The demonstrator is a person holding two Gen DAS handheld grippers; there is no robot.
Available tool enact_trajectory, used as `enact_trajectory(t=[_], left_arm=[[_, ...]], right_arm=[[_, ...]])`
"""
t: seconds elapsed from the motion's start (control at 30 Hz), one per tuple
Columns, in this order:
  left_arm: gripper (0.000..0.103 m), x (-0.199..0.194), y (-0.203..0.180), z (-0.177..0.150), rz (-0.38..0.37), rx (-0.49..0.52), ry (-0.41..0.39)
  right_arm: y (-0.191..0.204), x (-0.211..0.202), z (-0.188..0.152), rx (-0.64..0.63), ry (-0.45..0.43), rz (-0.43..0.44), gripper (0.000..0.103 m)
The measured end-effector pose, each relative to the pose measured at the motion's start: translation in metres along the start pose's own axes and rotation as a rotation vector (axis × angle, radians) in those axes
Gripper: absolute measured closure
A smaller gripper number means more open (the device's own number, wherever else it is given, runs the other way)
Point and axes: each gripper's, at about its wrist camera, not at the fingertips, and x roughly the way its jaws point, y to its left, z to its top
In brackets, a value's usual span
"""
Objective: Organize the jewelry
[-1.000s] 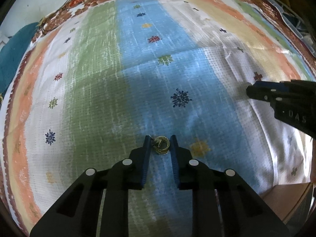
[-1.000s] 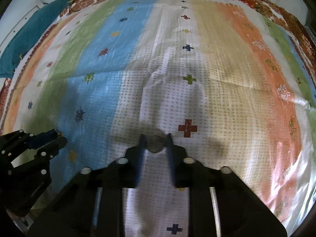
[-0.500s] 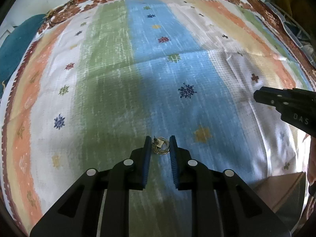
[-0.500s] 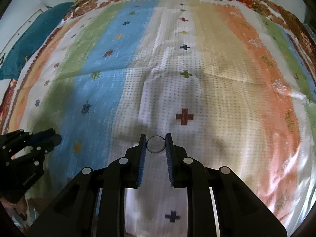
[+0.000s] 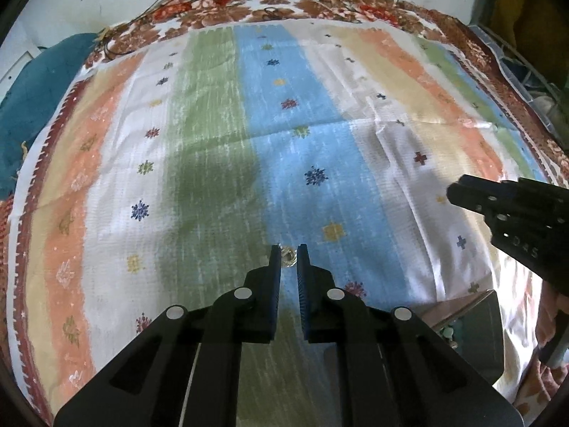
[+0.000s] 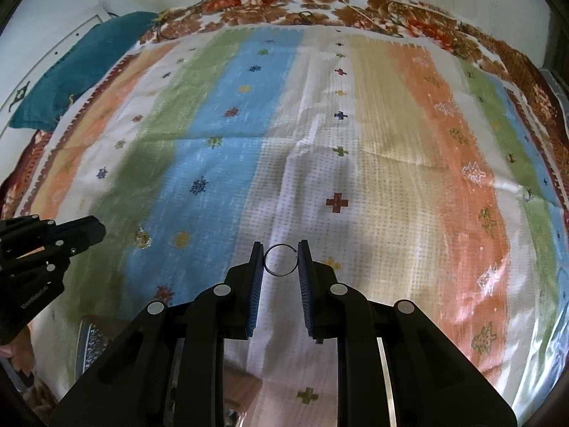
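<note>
My left gripper (image 5: 288, 254) is shut on a small gold earring (image 5: 287, 257), pinched between its fingertips above the striped cloth (image 5: 220, 149). In the right wrist view the left gripper (image 6: 85, 229) shows at the left edge, and a small gold piece (image 6: 143, 238) shows just beyond its tip over the blue stripe. My right gripper (image 6: 281, 259) is shut on a thin silver ring (image 6: 281, 260), held upright between its blue pads above the white stripe. The right gripper also shows in the left wrist view (image 5: 462, 192) at the right edge.
A striped cloth with small cross and flower motifs covers the bed. A teal cloth (image 6: 71, 74) lies at the far left by the wall. A dark box with small items (image 5: 473, 323) sits low at the near right edge of the cloth.
Both grippers have risen and drawn back from the cloth, each carrying its piece. The view of the bed has widened and the box at the near edge has come into sight.
</note>
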Motion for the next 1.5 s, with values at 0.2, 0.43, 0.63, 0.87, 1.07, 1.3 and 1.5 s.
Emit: enact_trajectory(t=[0.2,0.43,0.63,0.87,1.07,1.3,1.5], left_arm=[[0.090,0.013,0.005,-0.001,-0.004,-0.020,0.036],[0.070,0.031,0.007,-0.002,0.006,-0.028,0.073],[0.069,0.047,-0.001,0.000,0.014,0.006,0.098],[0.069,0.060,-0.009,0.001,0.032,0.049,0.126],[0.080,0.063,-0.008,0.001,0.027,0.033,0.137],[0.088,0.062,-0.005,0.002,0.030,0.017,0.135],[0.089,0.039,-0.001,0.003,0.003,-0.003,0.089]], right_arm=[[0.002,0.000,-0.003,-0.009,0.008,0.003,0.083],[0.003,0.006,-0.006,-0.022,0.025,0.006,0.083],[0.005,0.011,-0.006,-0.032,0.040,0.008,0.083],[0.003,0.013,-0.007,-0.036,0.050,0.007,0.083],[0.006,0.015,-0.009,-0.045,0.061,0.016,0.083],[0.006,0.016,-0.010,-0.044,0.069,0.021,0.083],[0.007,0.007,-0.012,-0.040,0.056,0.024,0.083]])
